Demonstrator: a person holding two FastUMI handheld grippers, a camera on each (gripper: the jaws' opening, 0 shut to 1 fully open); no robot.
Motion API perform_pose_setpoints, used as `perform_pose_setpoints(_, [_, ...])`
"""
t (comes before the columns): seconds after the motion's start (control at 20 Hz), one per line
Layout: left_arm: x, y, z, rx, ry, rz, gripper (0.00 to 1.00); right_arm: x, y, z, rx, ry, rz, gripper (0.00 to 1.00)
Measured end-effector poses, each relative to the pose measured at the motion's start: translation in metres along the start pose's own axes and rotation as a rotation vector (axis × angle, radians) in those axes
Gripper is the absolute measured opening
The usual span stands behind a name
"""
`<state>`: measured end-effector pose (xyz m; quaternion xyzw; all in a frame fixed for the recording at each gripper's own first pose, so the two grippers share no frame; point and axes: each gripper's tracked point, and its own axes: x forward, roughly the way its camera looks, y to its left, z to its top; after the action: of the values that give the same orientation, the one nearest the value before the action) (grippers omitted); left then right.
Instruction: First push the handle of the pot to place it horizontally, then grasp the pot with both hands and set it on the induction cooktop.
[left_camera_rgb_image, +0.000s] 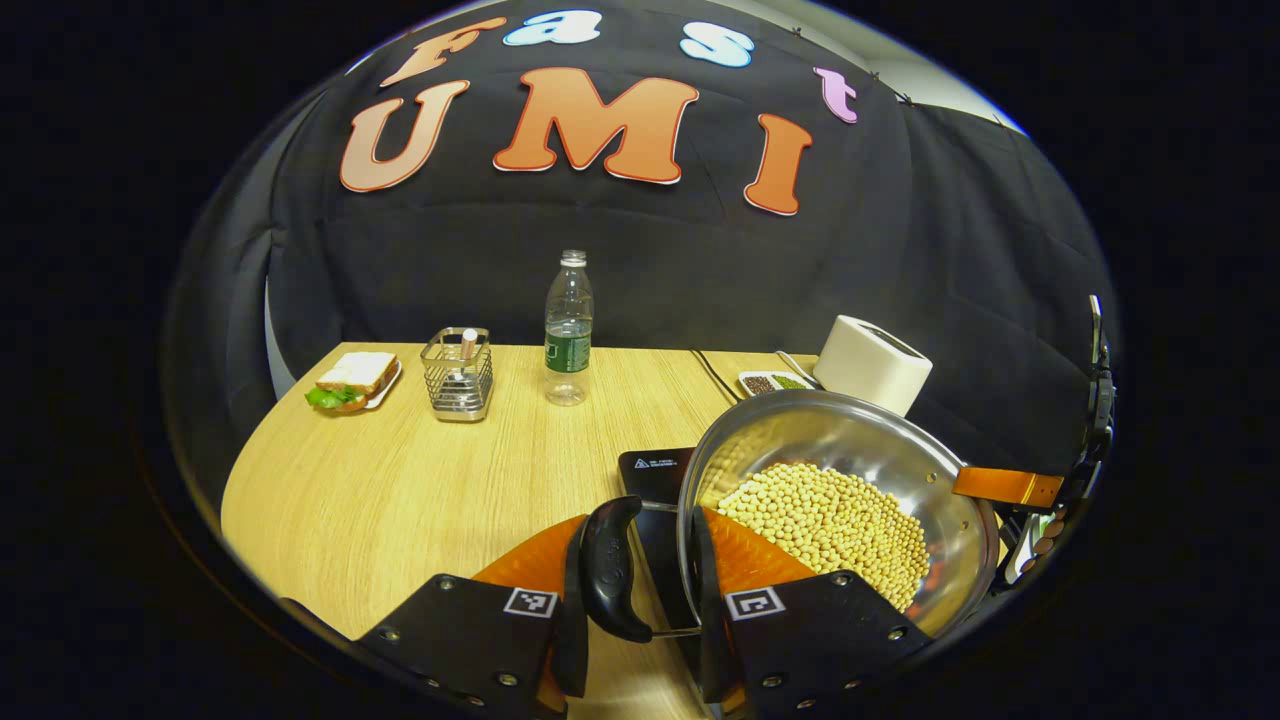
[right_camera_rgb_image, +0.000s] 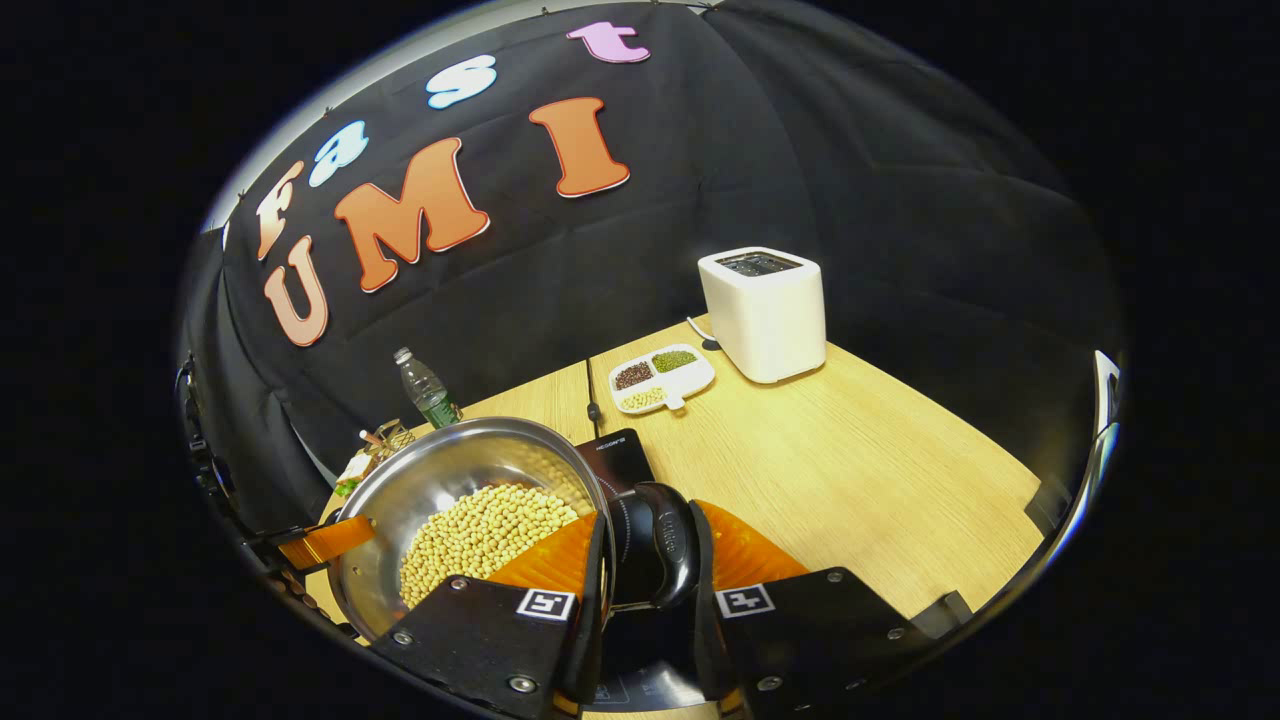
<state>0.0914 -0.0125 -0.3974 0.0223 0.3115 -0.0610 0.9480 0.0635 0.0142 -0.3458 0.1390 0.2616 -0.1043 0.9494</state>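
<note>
Half-full steel pot (left_camera_rgb_image: 850, 480) of soybeans (left_camera_rgb_image: 830, 520)

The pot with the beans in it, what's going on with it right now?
A person is holding the pot with a gripper on each side. The left gripper is closed on one black side handle, and the right gripper is closed on the other handle. The pot, full of beans, sits over the black cooktop on the table; whether it is resting on it or just above it is hard to tell.
</note>
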Motion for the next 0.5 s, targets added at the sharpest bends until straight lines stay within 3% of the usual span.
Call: perform_pose_setpoints(0.5, [0.028,-0.016,-0.012,0.005,0.044,-0.001,0.46,0.024,-0.021,-0.008,0.016,0.035,-0.006,0.38])
